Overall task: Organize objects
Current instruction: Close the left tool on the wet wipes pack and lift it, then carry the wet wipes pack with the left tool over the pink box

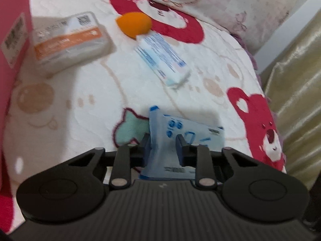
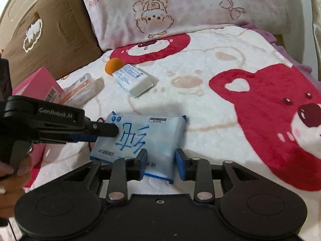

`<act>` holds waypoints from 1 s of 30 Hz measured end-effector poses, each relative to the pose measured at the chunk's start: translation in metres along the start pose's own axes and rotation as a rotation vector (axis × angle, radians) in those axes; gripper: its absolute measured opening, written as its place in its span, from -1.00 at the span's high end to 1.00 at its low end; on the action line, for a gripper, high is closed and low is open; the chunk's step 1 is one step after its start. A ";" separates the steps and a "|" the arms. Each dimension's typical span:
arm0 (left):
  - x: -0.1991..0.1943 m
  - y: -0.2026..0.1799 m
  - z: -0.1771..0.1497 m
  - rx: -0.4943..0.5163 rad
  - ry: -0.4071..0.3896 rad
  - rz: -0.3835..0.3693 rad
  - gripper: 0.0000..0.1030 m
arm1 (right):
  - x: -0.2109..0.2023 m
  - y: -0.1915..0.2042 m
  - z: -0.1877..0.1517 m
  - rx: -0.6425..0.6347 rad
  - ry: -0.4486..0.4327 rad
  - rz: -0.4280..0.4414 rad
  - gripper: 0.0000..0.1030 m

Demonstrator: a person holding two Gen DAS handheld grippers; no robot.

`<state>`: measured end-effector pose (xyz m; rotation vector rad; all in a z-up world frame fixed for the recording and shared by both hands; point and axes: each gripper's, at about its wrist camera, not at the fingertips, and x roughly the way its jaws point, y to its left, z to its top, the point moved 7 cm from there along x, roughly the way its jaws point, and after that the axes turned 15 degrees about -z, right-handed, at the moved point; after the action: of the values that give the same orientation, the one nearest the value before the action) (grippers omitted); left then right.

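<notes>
A light blue wipes pack (image 2: 144,136) lies on the bear-print blanket (image 2: 220,92). My left gripper (image 1: 163,142) is shut on the pack's left end (image 1: 180,132); it shows from the side in the right wrist view (image 2: 112,130). My right gripper (image 2: 160,160) is shut on the pack's near edge. Farther back lie a white and blue tube box (image 2: 133,79), an orange sponge (image 2: 114,65), and a clear box with an orange label (image 2: 82,91). They also show in the left wrist view: tube box (image 1: 162,58), sponge (image 1: 134,24), clear box (image 1: 70,40).
A pink box (image 2: 42,88) stands at the left, close to my left gripper; it fills the left edge in the left wrist view (image 1: 14,40). A pink pillow (image 2: 180,8) and a brown pillow (image 2: 46,26) line the back. A gold curtain (image 1: 297,80) hangs at the right.
</notes>
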<state>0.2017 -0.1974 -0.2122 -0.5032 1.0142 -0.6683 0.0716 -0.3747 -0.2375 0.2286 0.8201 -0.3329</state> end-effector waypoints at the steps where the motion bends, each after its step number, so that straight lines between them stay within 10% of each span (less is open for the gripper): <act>1: 0.000 -0.002 -0.002 0.008 -0.002 0.004 0.53 | 0.001 0.002 -0.001 -0.001 0.001 0.005 0.15; 30: -0.073 -0.040 -0.051 0.141 0.075 0.067 0.49 | -0.074 0.062 -0.024 -0.218 -0.028 -0.060 -0.09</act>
<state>0.1187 -0.1769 -0.1645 -0.3219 1.0418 -0.6978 0.0317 -0.2951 -0.1938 -0.0042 0.8297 -0.2993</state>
